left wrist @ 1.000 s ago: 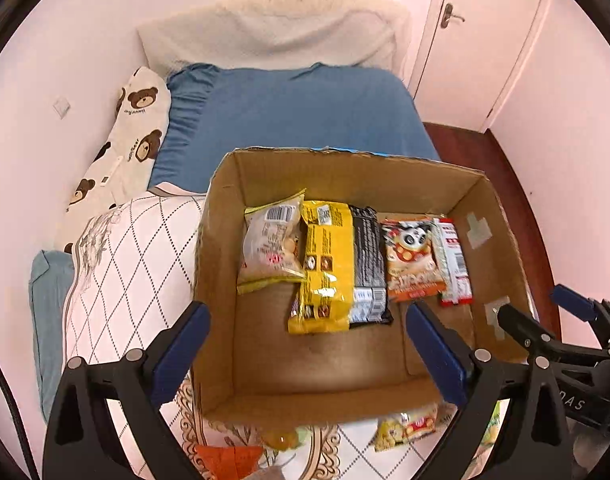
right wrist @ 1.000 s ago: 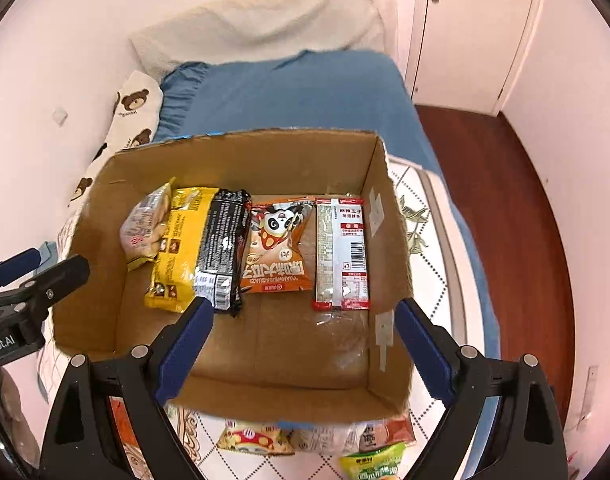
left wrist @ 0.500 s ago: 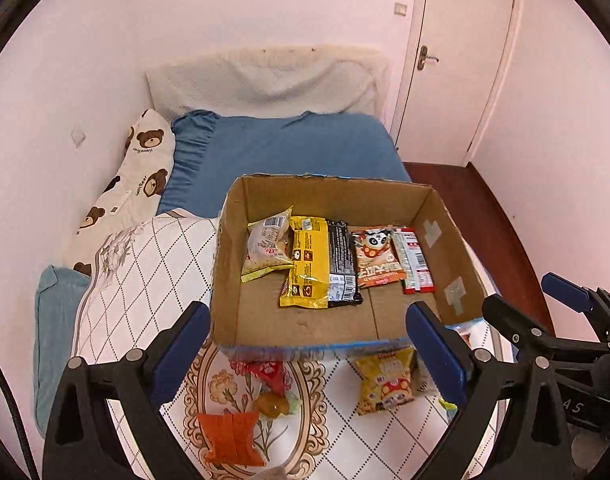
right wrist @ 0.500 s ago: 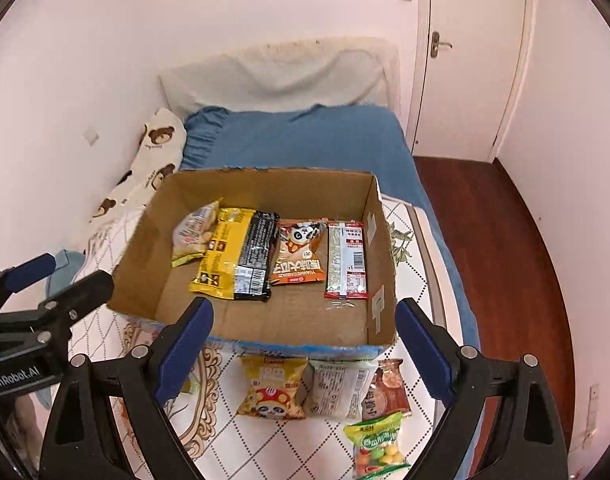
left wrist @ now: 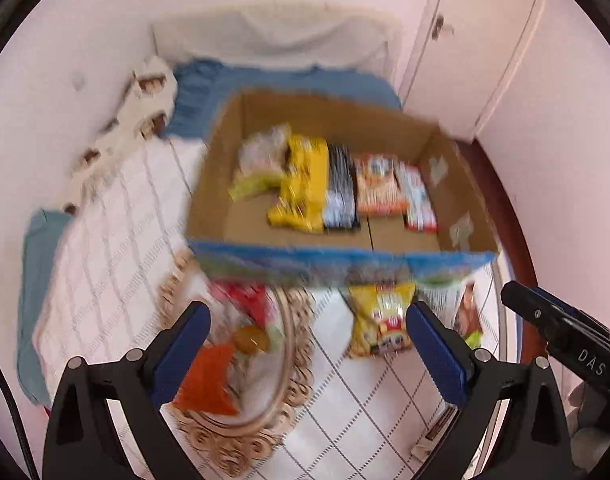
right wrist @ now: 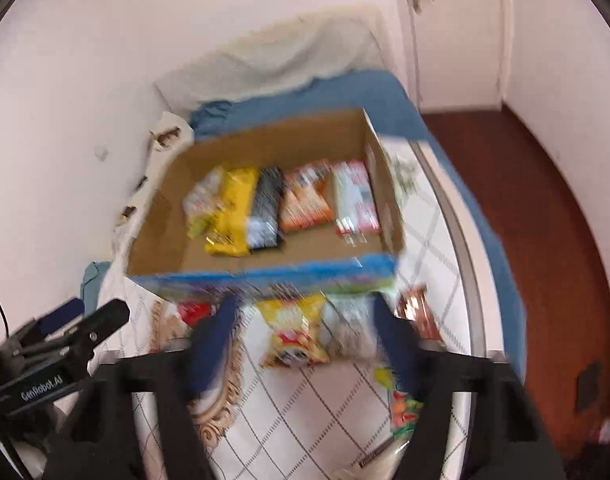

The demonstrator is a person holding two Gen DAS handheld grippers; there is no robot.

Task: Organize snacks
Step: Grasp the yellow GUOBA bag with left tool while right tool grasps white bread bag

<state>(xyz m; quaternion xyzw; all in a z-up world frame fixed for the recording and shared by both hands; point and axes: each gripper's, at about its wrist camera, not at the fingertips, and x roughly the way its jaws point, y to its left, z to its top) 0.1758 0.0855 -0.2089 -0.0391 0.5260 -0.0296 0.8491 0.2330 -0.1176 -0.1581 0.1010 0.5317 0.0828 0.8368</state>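
A shallow corrugated cardboard box (left wrist: 461,184), blue-edged along its near rim, was seen on a white diamond-quilted blanket (left wrist: 117,240); five crinkled foil snack packets (left wrist: 305,184) were laid flat in a row inside. More packets, a yellow one (right wrist: 295,330) among them, were left on the blanket just before the box. The left gripper (left wrist: 307,350) and the right gripper (right wrist: 305,344) were held wide open, nothing gripped, above those loose packets. Both views were blurred.

One cardboard box (left wrist: 209,204); five snack packets (left wrist: 305,184) inside it; two open grippers (left wrist: 307,344); one bed (left wrist: 273,80).
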